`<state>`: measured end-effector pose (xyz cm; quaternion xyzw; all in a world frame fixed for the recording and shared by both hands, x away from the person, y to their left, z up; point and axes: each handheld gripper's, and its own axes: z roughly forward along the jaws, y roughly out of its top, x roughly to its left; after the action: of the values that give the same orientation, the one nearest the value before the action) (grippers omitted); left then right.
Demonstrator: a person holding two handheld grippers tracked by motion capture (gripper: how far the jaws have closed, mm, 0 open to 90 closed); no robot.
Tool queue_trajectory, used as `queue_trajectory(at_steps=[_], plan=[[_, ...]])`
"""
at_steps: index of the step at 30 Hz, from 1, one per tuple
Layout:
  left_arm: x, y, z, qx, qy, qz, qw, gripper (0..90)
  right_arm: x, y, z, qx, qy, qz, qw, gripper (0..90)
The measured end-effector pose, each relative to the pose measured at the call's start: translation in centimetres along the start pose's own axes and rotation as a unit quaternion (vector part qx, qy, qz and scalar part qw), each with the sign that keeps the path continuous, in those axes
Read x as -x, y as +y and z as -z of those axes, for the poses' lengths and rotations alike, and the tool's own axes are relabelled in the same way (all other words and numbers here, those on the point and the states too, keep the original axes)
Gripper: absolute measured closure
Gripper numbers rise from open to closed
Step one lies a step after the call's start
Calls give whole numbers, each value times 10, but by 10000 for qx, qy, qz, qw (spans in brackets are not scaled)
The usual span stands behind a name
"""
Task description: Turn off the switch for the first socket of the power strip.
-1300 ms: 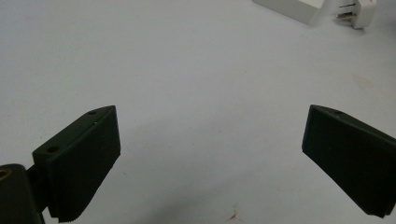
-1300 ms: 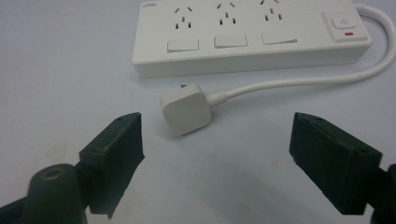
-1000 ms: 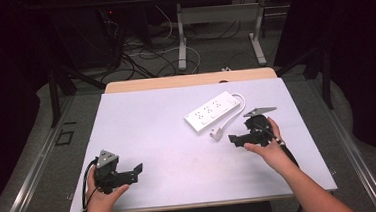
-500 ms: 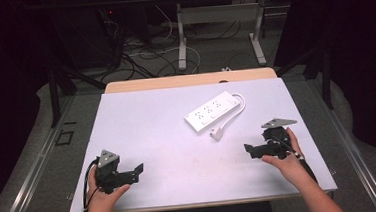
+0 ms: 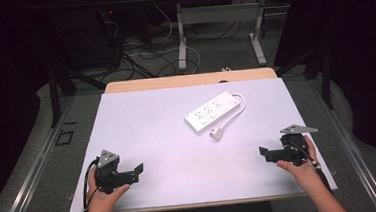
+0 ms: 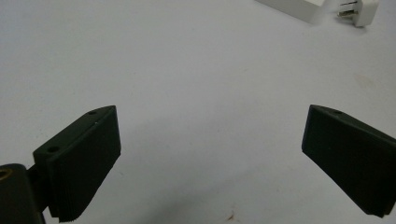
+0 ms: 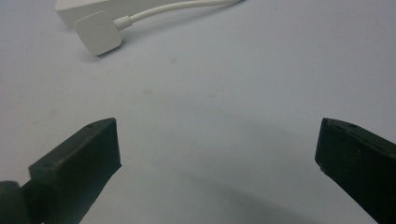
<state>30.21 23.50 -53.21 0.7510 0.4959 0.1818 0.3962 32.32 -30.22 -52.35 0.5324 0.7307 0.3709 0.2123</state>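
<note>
A person is standing at the near edge of a pale table (image 5: 157, 118), holding a gripper in each hand. The left gripper (image 5: 138, 168) is resting low near the front left corner, and the left gripper view is showing its two black jaws spread wide with nothing but bare tabletop between them. The right gripper (image 5: 263, 152) is sitting near the front right corner, a grey three-cornered plate (image 5: 298, 129) riding on top of it, and its jaws are likewise gaping wide and gripping nothing. The two grippers are pointing inward toward each other, well apart.

A white power strip (image 5: 213, 112) is lying slantwise on the far right half of the table, apart from both grippers. Its white cord (image 5: 240, 104) is looping off the far end and curling back to a white plug (image 5: 217, 133), which is lying on the surface just beside the strip's near end. In the right gripper view the plug (image 7: 98, 33) is showing beyond the open jaws with the cord (image 7: 177, 7) trailing off from it; in the left gripper view the plug (image 6: 360, 10) is peeking in at the top edge. Nothing is lying between either gripper and the strip.

Beyond the table, a wooden tabletop edge (image 5: 189, 80) is butting against the far side, and tangled cables (image 5: 142, 54) are lying on the dark floor around the metal legs of a desk (image 5: 181, 41).
</note>
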Motion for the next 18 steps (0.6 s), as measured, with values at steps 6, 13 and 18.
queue_trajectory(at_steps=[6, 13, 18], plan=[[1, 0, -1, -12, 5, 1, 10000, 43, 8, -14, -1, 107, -164, -68, 9998, 0], [0, 0, -1, -39, 7, -19, 10000, 43, 18, -19, -3, 215, -285, -193, 9992, 0], [0, 0, -1, 22, 27, 49, 10000, 44, 24, -23, -3, 212, -347, -303, 9987, 0]])
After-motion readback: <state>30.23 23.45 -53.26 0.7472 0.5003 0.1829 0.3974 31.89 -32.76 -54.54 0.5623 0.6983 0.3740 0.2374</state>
